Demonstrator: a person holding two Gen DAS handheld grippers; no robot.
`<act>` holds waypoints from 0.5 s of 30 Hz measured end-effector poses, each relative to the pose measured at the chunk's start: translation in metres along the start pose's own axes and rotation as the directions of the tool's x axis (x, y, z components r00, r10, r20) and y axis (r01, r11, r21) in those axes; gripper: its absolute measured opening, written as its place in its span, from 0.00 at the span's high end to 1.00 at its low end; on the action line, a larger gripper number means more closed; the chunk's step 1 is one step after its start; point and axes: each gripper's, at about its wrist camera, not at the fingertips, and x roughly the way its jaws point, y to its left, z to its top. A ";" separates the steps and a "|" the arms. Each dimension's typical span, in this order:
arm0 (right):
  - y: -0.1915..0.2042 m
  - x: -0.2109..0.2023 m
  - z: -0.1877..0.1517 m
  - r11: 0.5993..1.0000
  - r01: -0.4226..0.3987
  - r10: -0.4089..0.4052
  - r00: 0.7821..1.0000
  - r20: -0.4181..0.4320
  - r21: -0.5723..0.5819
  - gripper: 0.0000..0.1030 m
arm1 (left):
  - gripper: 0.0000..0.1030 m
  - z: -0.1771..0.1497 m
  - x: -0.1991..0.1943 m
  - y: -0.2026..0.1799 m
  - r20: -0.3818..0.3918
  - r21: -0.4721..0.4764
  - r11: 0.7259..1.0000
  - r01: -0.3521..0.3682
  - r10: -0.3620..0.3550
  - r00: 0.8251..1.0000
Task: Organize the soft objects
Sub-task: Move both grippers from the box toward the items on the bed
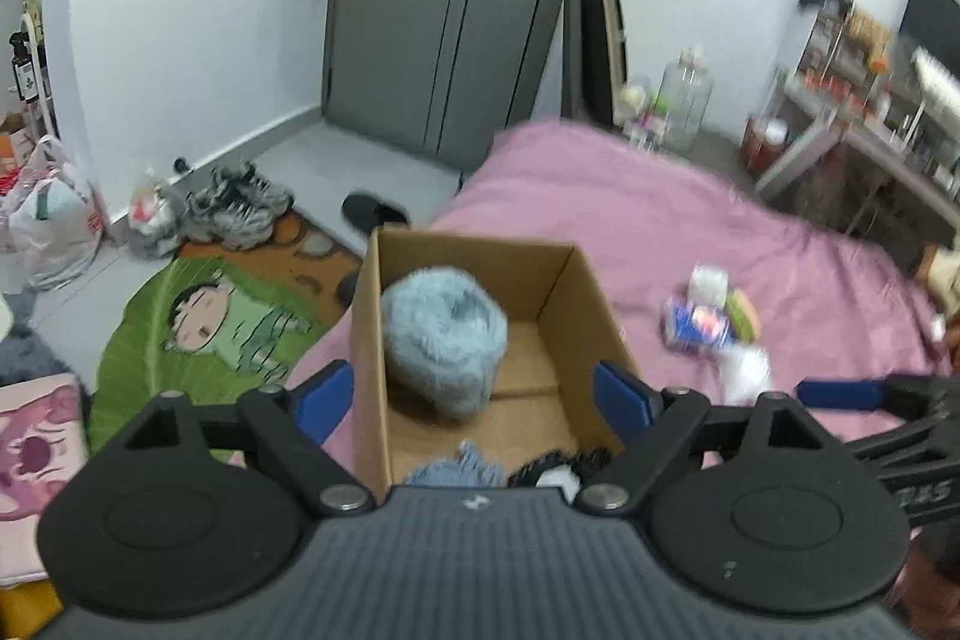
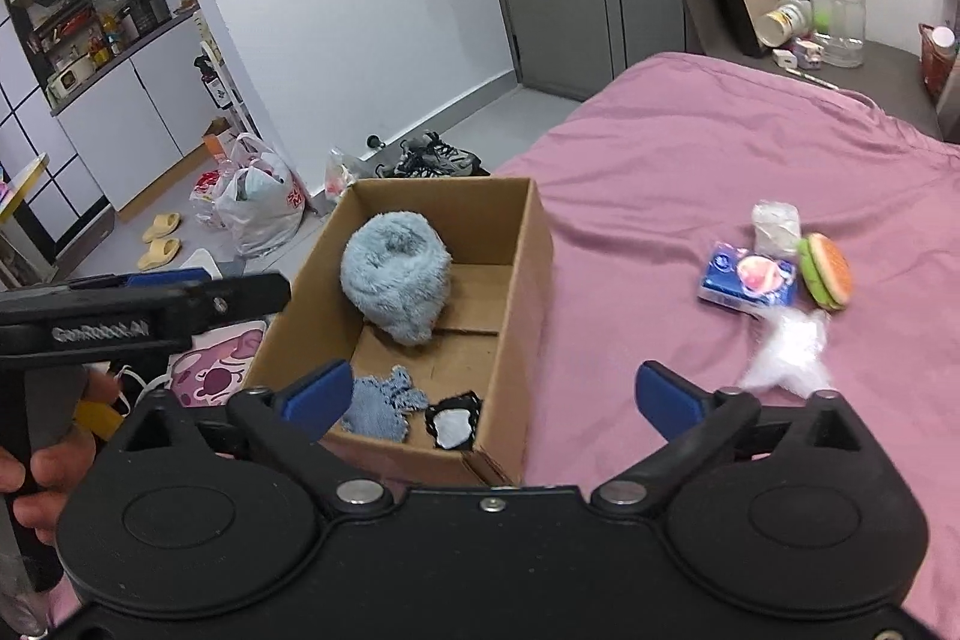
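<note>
Cardboard box (image 2: 528,244) holds a fluffy blue bundle (image 2: 396,274); both tools, left (image 1: 474,394) and right (image 2: 492,394), gape wide, empty.

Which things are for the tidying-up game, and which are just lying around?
For the job: box, fluffy blue bundle, blue cloth, black-and-white piece, burger toy, tissue pack, white fluff.

Just lying about: sneakers, plastic bags, yellow slippers, water jug, cartoon rug.

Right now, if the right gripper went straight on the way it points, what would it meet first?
Probably the box: the right gripper, jaws open and empty, points at its near right corner and wall. Depth is unclear, so it might slip just inside, toward the black-and-white piece.
</note>
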 end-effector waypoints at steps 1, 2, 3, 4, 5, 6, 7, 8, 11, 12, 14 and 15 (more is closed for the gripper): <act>-0.002 -0.002 0.001 1.000 0.000 0.000 1.000 -0.005 0.005 0.00 | 0.16 0.001 0.001 -0.003 -0.024 0.007 1.000 0.000 0.001 1.000; -0.004 -0.004 0.002 1.000 0.001 0.000 1.000 -0.010 0.010 0.00 | 0.16 0.001 0.000 -0.005 -0.036 0.013 1.000 0.011 -0.010 0.999; -0.006 -0.006 0.002 1.000 -0.001 0.001 1.000 -0.012 0.013 0.00 | 0.16 0.002 -0.001 -0.007 -0.040 0.025 1.000 0.018 -0.017 0.999; -0.008 -0.009 0.003 1.000 -0.002 0.002 1.000 -0.011 0.013 0.00 | 0.16 0.003 -0.003 -0.012 -0.043 0.049 0.999 0.015 -0.012 0.999; -0.009 -0.012 0.004 1.000 -0.006 0.006 1.000 -0.008 0.012 0.00 | 0.16 0.004 -0.005 -0.016 -0.042 0.065 0.998 0.014 -0.011 0.999; -0.011 -0.014 0.005 1.000 -0.010 0.010 1.000 -0.005 0.012 0.00 | 0.15 0.006 -0.006 -0.020 -0.041 0.075 0.997 0.017 -0.014 0.999; -0.012 -0.017 0.005 1.000 -0.013 0.013 1.000 -0.004 0.012 0.00 | 0.12 0.008 -0.008 -0.023 -0.041 0.077 0.997 0.025 -0.022 0.999; -0.014 -0.019 0.006 1.000 -0.016 0.016 1.000 -0.005 0.010 0.00 | 0.08 0.009 -0.009 -0.026 -0.041 0.076 0.997 0.032 -0.029 0.999; -0.019 -0.024 0.007 0.999 -0.032 0.032 0.999 -0.009 0.008 0.00 | 0.00 0.015 -0.014 -0.035 -0.028 0.086 0.996 0.032 -0.030 0.999; -0.022 -0.026 0.007 0.999 -0.032 0.033 0.999 -0.012 0.017 0.00 | 0.00 0.017 -0.015 -0.038 -0.022 0.089 0.996 0.016 -0.014 1.000; -0.028 -0.030 0.007 0.999 -0.025 0.025 1.000 -0.009 0.031 0.00 | 0.00 0.021 -0.014 -0.042 -0.035 0.079 0.997 0.011 -0.008 0.999; -0.031 -0.032 0.007 0.999 -0.022 0.022 1.000 -0.003 0.033 0.00 | 0.00 0.022 -0.013 -0.044 -0.046 0.075 0.997 0.012 -0.009 0.999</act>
